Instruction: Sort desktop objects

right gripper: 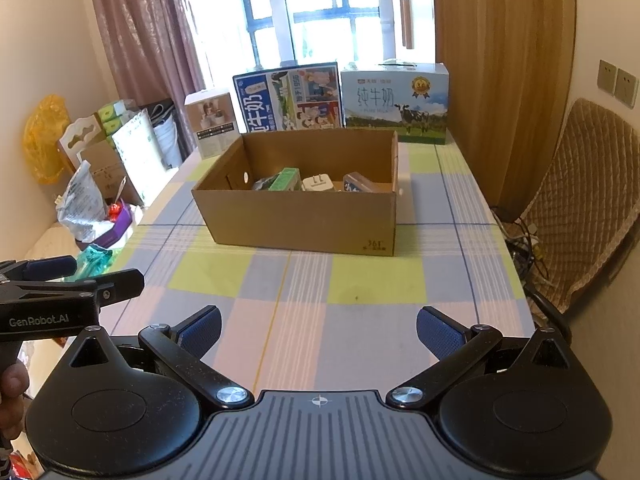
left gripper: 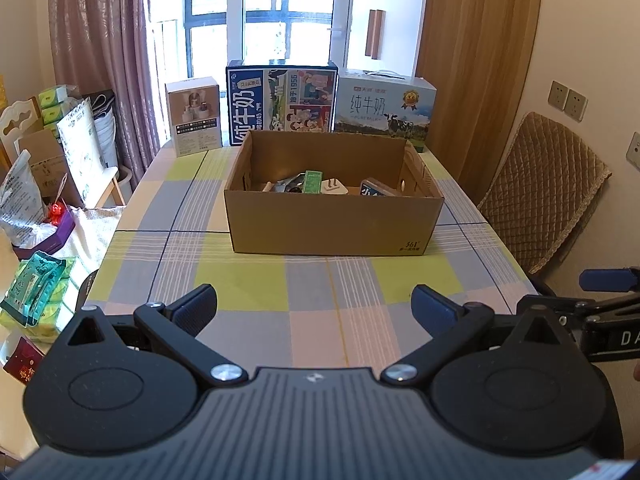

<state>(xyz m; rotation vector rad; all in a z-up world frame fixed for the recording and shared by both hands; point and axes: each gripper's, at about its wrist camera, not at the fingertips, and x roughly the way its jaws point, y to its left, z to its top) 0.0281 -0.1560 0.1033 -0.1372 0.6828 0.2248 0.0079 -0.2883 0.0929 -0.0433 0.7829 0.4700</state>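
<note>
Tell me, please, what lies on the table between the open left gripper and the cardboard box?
Nothing: in the left wrist view, only bare checked tablecloth lies between the left gripper and the cardboard box.

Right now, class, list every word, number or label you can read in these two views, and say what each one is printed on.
"纯牛奶" and "1956": blue milk carton.
"纯牛奶" and "PURE MILK": white milk carton.
"361": front of the cardboard box.
"GenRobot.AI": left hand-held gripper.
"DA", cut off: right hand-held gripper.
Too small or blurred: the small white box, the packets inside the cardboard box, and the packages beside the table.
</note>
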